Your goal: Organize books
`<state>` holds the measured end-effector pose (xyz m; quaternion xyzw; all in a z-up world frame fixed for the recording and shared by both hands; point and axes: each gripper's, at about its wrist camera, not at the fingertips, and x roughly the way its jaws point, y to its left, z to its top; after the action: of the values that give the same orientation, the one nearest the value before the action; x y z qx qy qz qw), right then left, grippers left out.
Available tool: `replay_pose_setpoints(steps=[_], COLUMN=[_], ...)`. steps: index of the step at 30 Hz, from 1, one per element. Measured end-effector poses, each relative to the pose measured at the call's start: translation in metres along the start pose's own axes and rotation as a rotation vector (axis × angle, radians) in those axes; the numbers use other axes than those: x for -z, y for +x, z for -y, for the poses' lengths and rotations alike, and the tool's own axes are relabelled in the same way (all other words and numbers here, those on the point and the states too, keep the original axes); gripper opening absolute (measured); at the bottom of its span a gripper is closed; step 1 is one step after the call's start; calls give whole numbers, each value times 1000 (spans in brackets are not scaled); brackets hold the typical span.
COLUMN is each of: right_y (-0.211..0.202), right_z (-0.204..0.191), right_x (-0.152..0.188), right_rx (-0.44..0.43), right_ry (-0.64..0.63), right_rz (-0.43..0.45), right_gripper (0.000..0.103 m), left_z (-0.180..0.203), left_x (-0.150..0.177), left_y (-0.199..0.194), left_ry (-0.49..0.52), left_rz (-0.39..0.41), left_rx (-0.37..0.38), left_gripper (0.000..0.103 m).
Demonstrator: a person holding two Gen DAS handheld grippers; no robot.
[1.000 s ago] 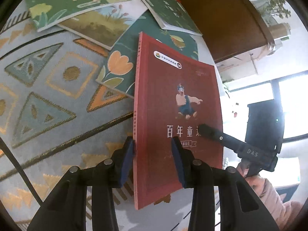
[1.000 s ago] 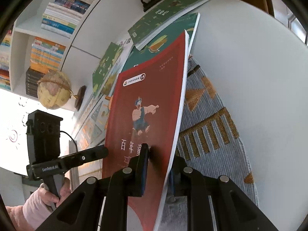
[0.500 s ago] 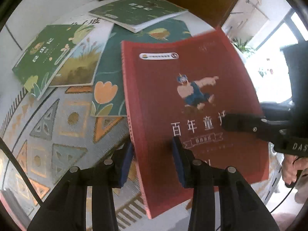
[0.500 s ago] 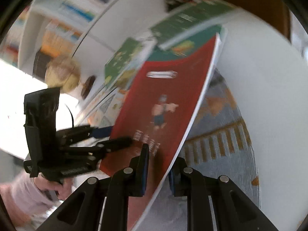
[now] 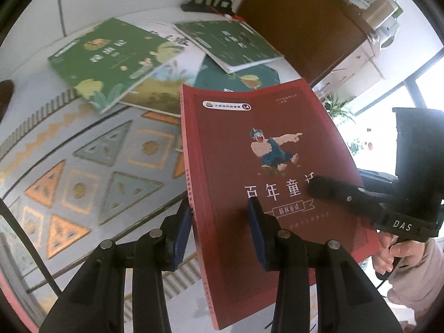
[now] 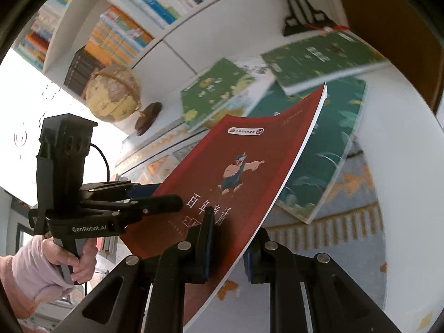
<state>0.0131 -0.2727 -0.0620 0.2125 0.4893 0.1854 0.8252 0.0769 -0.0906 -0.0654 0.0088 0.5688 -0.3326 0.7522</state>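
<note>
Red book: You hold the red book [image 5: 266,183] up in the air, above the patterned cloth [image 5: 91,166]. It tilts, with its front cover facing you. The cover shows a little cartoon man who points.

Left tongs: Your left gripper [image 5: 219,233] is pinching the red book near its spine, at the bottom end. One blue pad [image 5: 256,233] lies on the cover. The other pad is behind the book.

Right tongs: Your right gripper [image 6: 230,245] is pinching the same book at its open page side, also near the bottom. One finger presses on the cover and the other sits under the book.

Hands: Your left hand [image 6: 80,260] grips the handle of its tool, with a pink sleeve [image 6: 33,274] at the wrist. Your right hand [image 5: 399,252] grips its handle too.

Other books: Four more books lie flat on the white table [image 6: 394,194], partly on top of each other. A light green book [image 5: 111,61] and a dark green book [image 5: 227,44] lie on top. A teal book [image 6: 324,149] lies under them, partly on the cloth.

Behind: A globe [image 6: 112,93] stands on the table beside a white bookshelf [image 6: 116,25] full of books. A black stand [image 6: 302,14] sits at the far edge of the table.
</note>
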Motion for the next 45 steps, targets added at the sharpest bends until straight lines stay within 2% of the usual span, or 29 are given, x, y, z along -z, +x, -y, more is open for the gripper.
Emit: replay_pose_setpoints(steps=[6, 16, 25, 31, 38, 41, 45], right_y=[11, 43, 84, 137, 196, 219, 237], right_z=[-42, -134, -223, -298, -352, -359, -365], right_x=[-6, -7, -1, 13, 35, 43, 52], right_rx=[-6, -50, -105, -161, -212, -235, -212], right_ry=[-64, -182, -307, -376, -406, -378, -376], right_rz=[-6, -23, -56, -111, -196, -235, -257], right_gripper=[18, 18, 18, 19, 19, 19, 19], left_z=[-28, -118, -209, -269, -318, -335, -352], left_x=[20, 57, 114, 162, 211, 227, 237], left_y=[-31, -111, -179, -220, -245, -243, -233], left_ry=[-18, -118, -237, -341, -439, -481, -526], left_rz=[36, 134, 212, 245, 256, 251, 239], left_rx=[-33, -81, -145, -192, -222, -213, -202], left_gripper=[37, 37, 39, 39, 39, 39, 39])
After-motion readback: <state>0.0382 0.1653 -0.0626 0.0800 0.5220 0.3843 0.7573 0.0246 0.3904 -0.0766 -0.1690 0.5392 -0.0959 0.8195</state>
